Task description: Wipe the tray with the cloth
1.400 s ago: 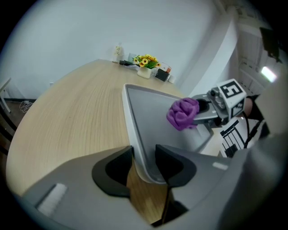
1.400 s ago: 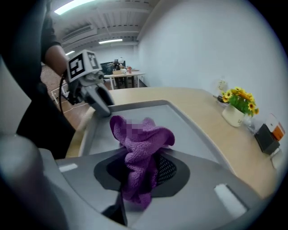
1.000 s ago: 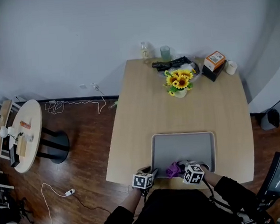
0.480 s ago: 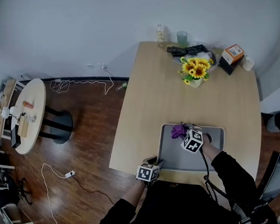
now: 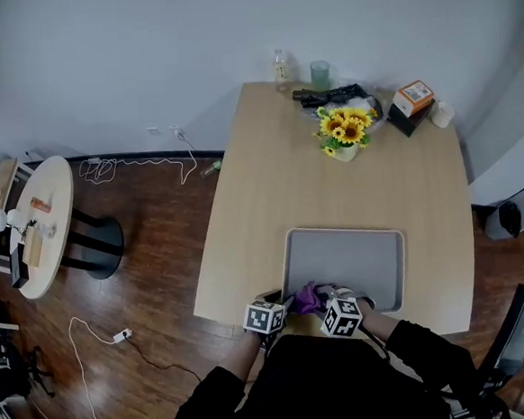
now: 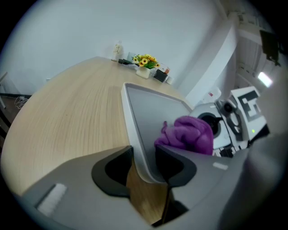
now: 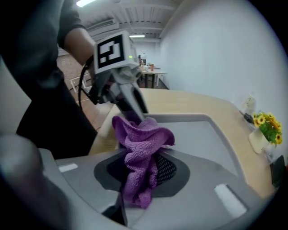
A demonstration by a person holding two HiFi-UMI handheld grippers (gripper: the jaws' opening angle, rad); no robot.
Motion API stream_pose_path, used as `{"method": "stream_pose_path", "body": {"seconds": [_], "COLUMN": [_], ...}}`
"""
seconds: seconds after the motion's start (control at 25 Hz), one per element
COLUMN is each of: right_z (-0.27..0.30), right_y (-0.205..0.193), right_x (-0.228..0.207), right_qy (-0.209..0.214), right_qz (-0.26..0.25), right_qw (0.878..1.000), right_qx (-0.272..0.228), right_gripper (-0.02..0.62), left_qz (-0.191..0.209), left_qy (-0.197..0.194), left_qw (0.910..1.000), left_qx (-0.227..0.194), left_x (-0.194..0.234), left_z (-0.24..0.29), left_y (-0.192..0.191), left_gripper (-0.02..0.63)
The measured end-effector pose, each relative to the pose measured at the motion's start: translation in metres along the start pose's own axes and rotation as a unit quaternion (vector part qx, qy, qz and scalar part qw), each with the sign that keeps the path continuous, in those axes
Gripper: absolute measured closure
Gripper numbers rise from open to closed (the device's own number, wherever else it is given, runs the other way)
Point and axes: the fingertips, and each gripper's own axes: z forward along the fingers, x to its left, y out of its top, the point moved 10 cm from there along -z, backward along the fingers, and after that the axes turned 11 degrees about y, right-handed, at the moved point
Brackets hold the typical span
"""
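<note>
Right hand-held gripper (image 7: pixel 141 170) is pinching the purple cloth (image 7: pixel 143 143). Its jaws are pressing together on it, and the cloth is bunching up above the pads and hanging below them. Left hand-held gripper (image 6: pixel 143 162) is clamping the tray (image 6: pixel 150 110) by its rim at the near left corner, one jaw outside the rim and one inside.

In the head view both are sitting close together at bottom centre of the frame. The cloth is resting at the tray's near left corner, just beside the left one. The grey tray is lying flat on the light wood counter (image 5: pixel 269 185), at its near edge, right of centre.

Sitting at the counter's far end, top of frame: a bottle (image 5: pixel 280 67), a green glass (image 5: pixel 320 73), a black object (image 5: pixel 325 93), a pot of sunflowers (image 5: pixel 344 131), an orange-topped box (image 5: pixel 413 100) and a white cup (image 5: pixel 441 113). All are well apart from the tray.

At frame left a round side table (image 5: pixel 55 220) carrying small items is standing on the wood floor (image 5: pixel 160 284). A white cable (image 5: pixel 143 195) is trailing along the wall.
</note>
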Motion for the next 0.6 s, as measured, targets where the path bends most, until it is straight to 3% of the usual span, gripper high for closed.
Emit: {"method": "stream_pose_path", "body": {"seconds": [0.12, 0.24, 0.36, 0.48, 0.6], "right_z": [0.002, -0.003, -0.006, -0.007, -0.008], "right_y": [0.000, -0.001, 0.003, 0.011, 0.023], "right_x": [0.010, -0.006, -0.034, -0.080, -0.135], "right_qy": [0.012, 0.052, 0.059, 0.037, -0.034], "right_qz": [-0.003, -0.018, -0.035, -0.036, 0.002], "right_qw": [1.000, 0.998, 0.997, 0.998, 0.999], "right_qx": [0.003, 0.009, 0.021, 0.034, 0.037], "right_gripper": [0.511, 0.495, 0.494, 0.491, 0.491], "left_qz": [0.004, 0.005, 0.003, -0.005, -0.002], "left_qy": [-0.002, -0.007, -0.012, -0.017, -0.021], "left_qw": [1.0000, 1.0000, 0.9999, 0.9998, 0.9998], "left_qx": [0.002, 0.004, 0.002, -0.004, -0.004], "left_x": [-0.002, -0.004, -0.005, -0.004, 0.000], "left_z": [-0.001, -0.001, 0.000, 0.004, 0.003], "left_y": [0.001, 0.002, 0.003, 0.001, 0.001], "left_gripper": [0.453, 0.453, 0.453, 0.453, 0.453]}}
